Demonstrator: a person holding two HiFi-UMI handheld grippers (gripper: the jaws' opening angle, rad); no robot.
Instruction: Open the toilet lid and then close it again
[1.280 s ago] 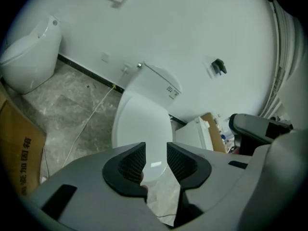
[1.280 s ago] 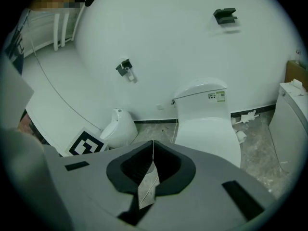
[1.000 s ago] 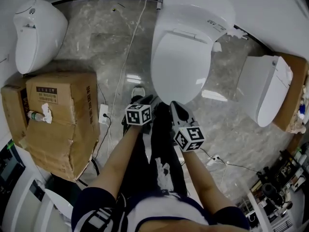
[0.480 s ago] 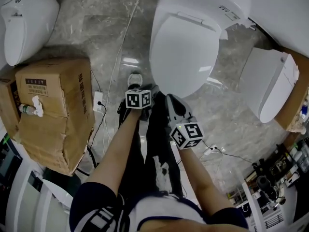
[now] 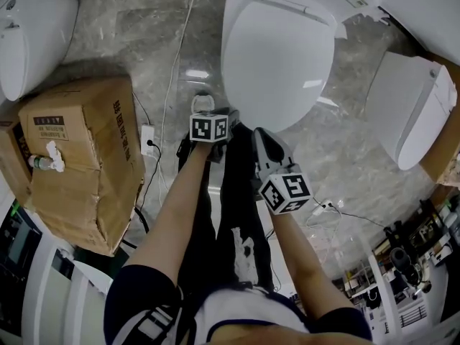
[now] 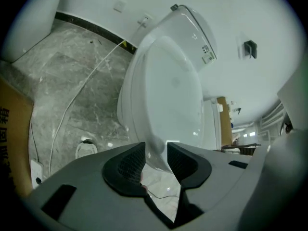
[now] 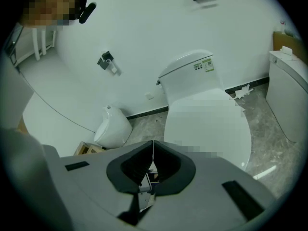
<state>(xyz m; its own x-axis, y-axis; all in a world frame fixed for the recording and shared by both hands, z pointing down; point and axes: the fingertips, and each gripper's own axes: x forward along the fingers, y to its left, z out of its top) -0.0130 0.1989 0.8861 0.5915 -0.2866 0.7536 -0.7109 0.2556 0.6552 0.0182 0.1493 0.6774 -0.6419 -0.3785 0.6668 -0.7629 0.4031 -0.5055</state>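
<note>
**A:** Where is the toilet lid (image 5: pixel 277 56) seen?

**B:** It is seen lying shut on the toilet (image 7: pixel 190 71), which is set on the marble floor (image 5: pixel 129 42) against the wall (image 7: pixel 144 32) — just ahead of both grippers.

**A:** How are the jaws held?

**B:** The left gripper (image 6: pixel 156 153) is held with jaws spread, the lid's front edge framed in the gap — contact cannot be judged. The right gripper (image 7: pixel 153 150) is held beside it, jaws pressed together on nothing.

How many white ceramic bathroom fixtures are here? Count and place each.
3: the white lidded toilet straight ahead, a rounded fixture upper left, a squarish toilet at right. Others may be hidden.
</note>
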